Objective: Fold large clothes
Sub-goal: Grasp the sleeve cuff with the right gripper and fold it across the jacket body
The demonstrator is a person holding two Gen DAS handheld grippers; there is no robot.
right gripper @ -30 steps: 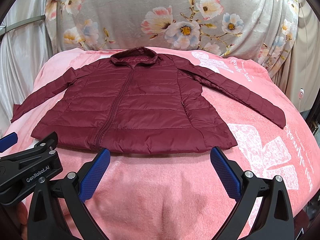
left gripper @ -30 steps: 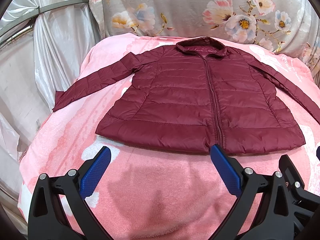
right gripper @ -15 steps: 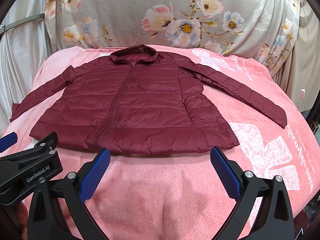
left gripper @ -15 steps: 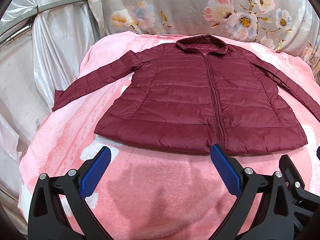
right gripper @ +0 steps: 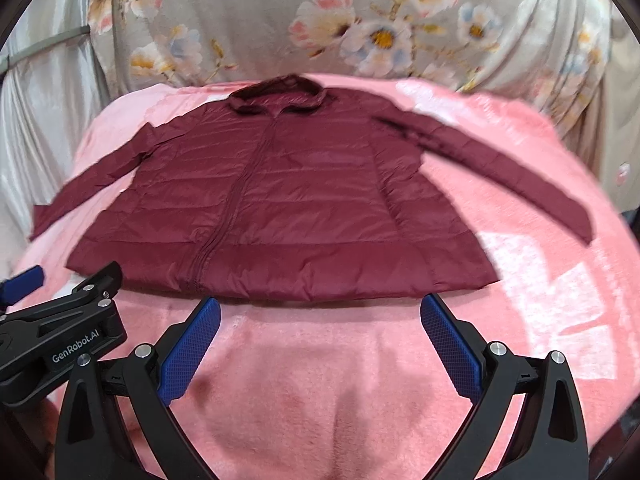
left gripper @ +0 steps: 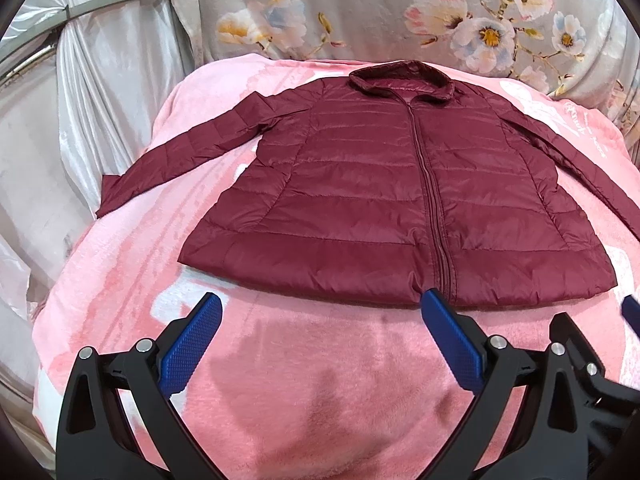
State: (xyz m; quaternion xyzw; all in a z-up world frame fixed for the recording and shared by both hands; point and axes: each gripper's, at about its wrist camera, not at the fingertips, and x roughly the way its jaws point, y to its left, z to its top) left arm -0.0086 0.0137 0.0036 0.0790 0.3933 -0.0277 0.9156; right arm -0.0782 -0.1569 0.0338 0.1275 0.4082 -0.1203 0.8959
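A dark red quilted jacket lies flat and zipped on a pink blanket, collar far, hem near, both sleeves spread out to the sides. It also shows in the right wrist view. My left gripper is open and empty, just in front of the hem, its right finger near the zip's lower end. My right gripper is open and empty, just in front of the hem's right half. The left gripper's body shows at the lower left of the right wrist view.
A floral grey cloth hangs behind the blanket. Silvery drapes hang at the left. The left sleeve's cuff reaches the blanket's left edge. The right sleeve runs toward the right edge.
Both grippers have moved forward a little toward the jacket's hem, so the jacket looks nearer and lower. The right wrist view is blurred by motion. Both stay open.
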